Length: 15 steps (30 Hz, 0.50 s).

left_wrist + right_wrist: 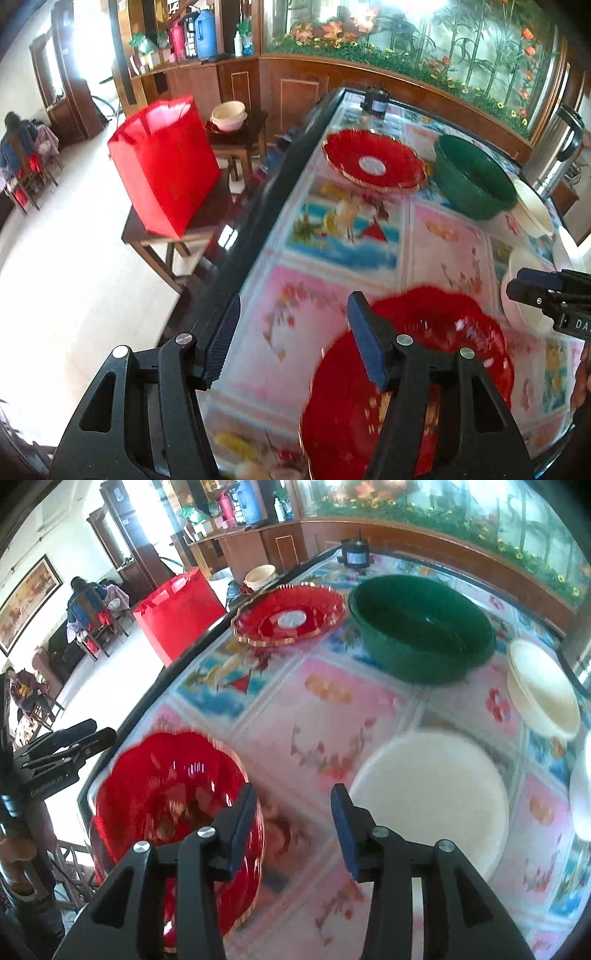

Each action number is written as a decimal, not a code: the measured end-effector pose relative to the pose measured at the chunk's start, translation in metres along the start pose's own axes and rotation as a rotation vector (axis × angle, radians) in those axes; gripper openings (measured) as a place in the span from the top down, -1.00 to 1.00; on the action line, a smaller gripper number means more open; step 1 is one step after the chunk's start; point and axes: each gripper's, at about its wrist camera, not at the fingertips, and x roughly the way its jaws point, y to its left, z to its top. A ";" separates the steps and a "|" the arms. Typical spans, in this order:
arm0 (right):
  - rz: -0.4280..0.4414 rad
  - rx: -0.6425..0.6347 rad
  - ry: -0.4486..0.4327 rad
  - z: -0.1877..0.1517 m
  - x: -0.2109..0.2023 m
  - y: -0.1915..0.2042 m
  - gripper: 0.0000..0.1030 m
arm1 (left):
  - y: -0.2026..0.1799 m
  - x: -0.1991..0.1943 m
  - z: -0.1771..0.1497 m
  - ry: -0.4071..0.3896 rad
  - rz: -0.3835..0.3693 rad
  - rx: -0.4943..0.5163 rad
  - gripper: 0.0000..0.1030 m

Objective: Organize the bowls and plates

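A stack of red glass plates with gold rims (436, 354) (166, 805) lies on the table near its front left edge. My left gripper (291, 339) hangs open above the table, its right finger over the stack's left rim, nothing between the pads. My right gripper (293, 827) is open too, just right of the stack, its left finger over the rim. Another red gold-rimmed plate (373, 160) (291, 614) sits farther back, beside a green bowl (472, 177) (421, 627). A white plate (432, 797) and a cream bowl (543, 690) lie to the right.
The table wears a flowered cloth under glass (332, 716) with a dark edge (266, 206). A red bag (166, 162) stands on a low side table to the left. A small dark device (354, 555) sits at the table's far end. People sit far off at left.
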 end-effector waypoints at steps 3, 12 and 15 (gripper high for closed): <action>0.019 0.012 0.011 0.027 0.015 -0.004 0.13 | 0.001 0.010 0.023 0.000 0.010 0.005 -0.18; 0.110 0.122 0.013 0.108 0.066 -0.017 0.07 | 0.010 0.065 0.085 0.026 0.055 -0.029 -0.19; 0.122 0.167 0.029 0.132 0.087 -0.027 0.06 | 0.010 0.085 0.098 0.040 0.077 -0.031 -0.19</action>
